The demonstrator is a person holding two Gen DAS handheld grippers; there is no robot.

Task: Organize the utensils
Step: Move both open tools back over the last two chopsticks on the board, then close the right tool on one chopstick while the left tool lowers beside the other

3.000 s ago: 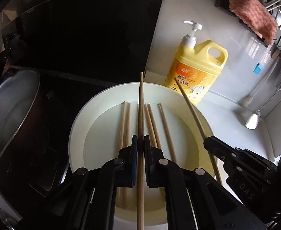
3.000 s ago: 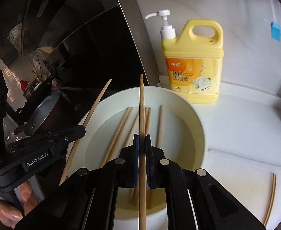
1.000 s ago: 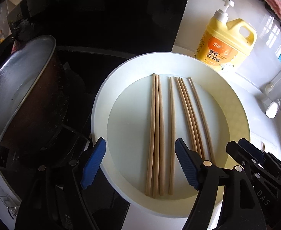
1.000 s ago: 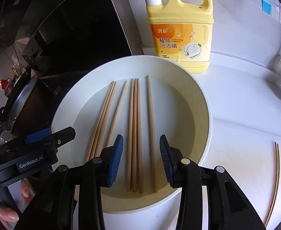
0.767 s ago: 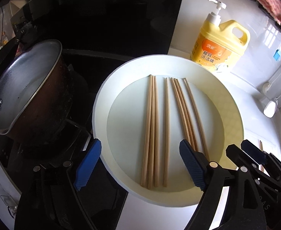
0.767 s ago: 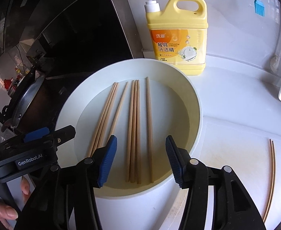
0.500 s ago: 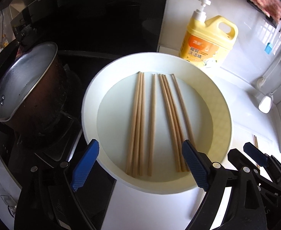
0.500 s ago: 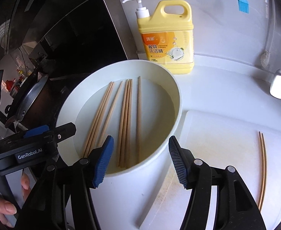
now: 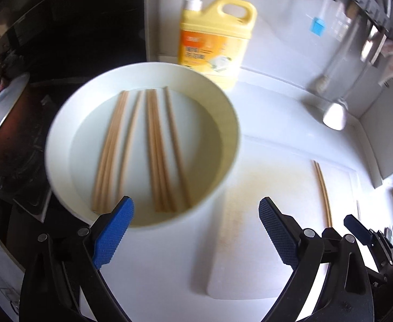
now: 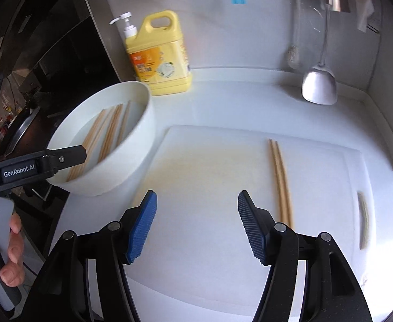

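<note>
Several wooden chopsticks (image 9: 153,150) lie side by side in a white bowl (image 9: 223,134); they also show in the right wrist view (image 10: 108,131) inside the bowl (image 10: 132,161). A pair of chopsticks (image 10: 281,179) lies on the white cutting board (image 10: 223,214), also in the left wrist view (image 9: 322,190). My left gripper (image 9: 196,230) is open and empty, near the bowl's front edge. My right gripper (image 10: 196,225) is open and empty above the board, left of the pair.
A yellow dish soap bottle (image 10: 159,56) stands behind the bowl. A ladle (image 10: 318,86) hangs at the back wall. A dark pot (image 9: 6,123) sits on the stove at left. The left gripper's body (image 10: 35,166) reaches over the bowl's rim.
Both grippers let go of a chopstick each into the bowl, opened wide, pulled back and swung right toward the cutting board.
</note>
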